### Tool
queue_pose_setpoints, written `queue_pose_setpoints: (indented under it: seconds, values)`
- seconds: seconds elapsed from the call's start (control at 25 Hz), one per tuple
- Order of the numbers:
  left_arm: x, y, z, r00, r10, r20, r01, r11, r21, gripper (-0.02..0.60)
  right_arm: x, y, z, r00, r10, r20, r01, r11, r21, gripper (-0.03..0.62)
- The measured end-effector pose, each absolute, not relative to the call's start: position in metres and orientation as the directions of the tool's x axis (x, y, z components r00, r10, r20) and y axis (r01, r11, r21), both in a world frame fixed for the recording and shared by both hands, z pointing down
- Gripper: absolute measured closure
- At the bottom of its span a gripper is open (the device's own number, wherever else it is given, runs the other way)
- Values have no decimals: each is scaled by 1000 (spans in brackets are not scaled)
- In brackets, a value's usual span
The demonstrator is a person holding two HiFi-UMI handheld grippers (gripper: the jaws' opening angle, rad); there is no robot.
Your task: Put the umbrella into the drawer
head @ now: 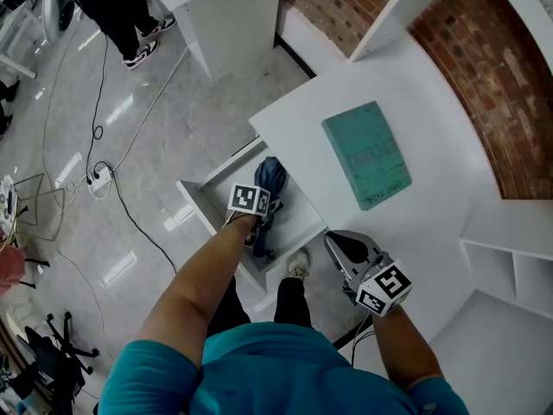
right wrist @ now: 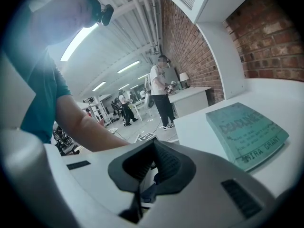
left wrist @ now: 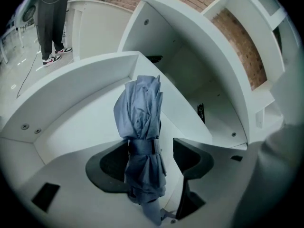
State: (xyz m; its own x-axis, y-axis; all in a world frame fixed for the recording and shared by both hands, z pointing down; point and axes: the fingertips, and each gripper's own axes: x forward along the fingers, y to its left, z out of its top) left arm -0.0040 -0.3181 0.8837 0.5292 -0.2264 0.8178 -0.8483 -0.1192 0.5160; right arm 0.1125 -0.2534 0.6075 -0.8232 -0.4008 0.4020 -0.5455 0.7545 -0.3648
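Note:
The folded blue umbrella (head: 270, 178) (left wrist: 140, 109) lies in the open white drawer (head: 206, 199) (left wrist: 71, 82), its tip toward the desk. My left gripper (head: 258, 230) (left wrist: 151, 156) reaches down into the drawer and stands open astride the umbrella's strapped middle. The right pad is clear of the cloth; the left pad (left wrist: 114, 163) sits right beside it. My right gripper (head: 342, 245) (right wrist: 153, 169) hovers at the desk's front edge, to the right of the drawer, jaws shut with nothing between them.
A teal book (head: 367, 154) (right wrist: 247, 133) lies on the white desk (head: 436, 76). White shelves (head: 510, 262) stand at the right, against a brick wall (head: 497, 102). Cables and a power strip (head: 99, 178) lie on the floor at the left. A person (head: 130, 15) (right wrist: 160, 91) stands beyond.

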Motion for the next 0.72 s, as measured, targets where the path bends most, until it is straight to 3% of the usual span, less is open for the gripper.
queue_pose_setpoints:
  seconds: [0.72]
  values:
    - [-58,-323,698,633,-469,615,-761,-235,604,293,101,-267,547,-794,-466,391,-586,758,-287,572]
